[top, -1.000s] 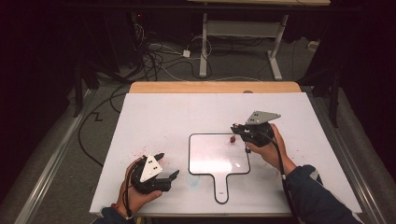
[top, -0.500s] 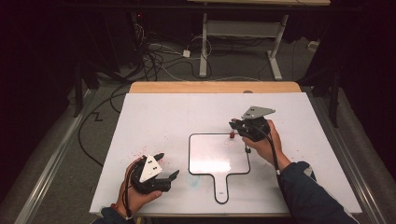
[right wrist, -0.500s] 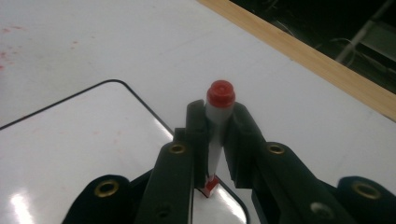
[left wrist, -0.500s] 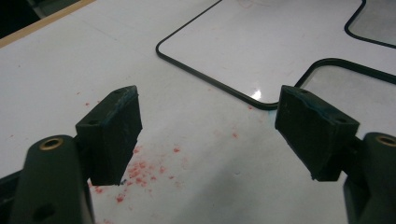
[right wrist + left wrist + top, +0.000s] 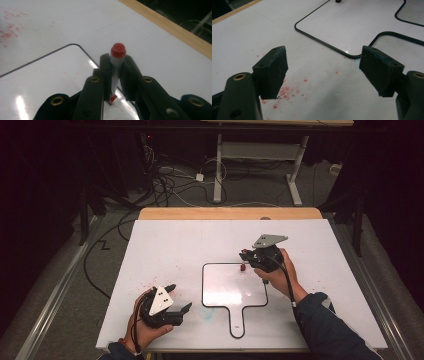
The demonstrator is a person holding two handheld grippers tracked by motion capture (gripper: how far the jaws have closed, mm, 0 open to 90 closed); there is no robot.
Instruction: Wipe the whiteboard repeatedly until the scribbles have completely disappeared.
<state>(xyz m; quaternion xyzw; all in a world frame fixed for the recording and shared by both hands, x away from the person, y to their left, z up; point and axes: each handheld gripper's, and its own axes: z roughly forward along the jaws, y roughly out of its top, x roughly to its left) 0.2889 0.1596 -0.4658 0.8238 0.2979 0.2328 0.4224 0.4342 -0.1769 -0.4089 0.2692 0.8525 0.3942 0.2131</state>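
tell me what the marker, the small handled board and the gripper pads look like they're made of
Marker: looks like smooth plastic, a pale grey barrel with glossy red ends. Small board: likely a glossy dry-erase surface, since it mirrors the lights, with a thin black rim that may be plastic or rubber. Left gripper pads: seemingly matte dark rubber or foam, with scuffed, worn edges.

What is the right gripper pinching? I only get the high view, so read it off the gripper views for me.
Observer: The right gripper is shut on a marker with a grey barrel and a red cap at its far end.
Operator: Check the left one.
Observer: The left gripper stands open, with nothing between its jaws.
Operator: Tell me what lies under it.
Observer: Red specks on the white table, close to the black rim of the whiteboard.
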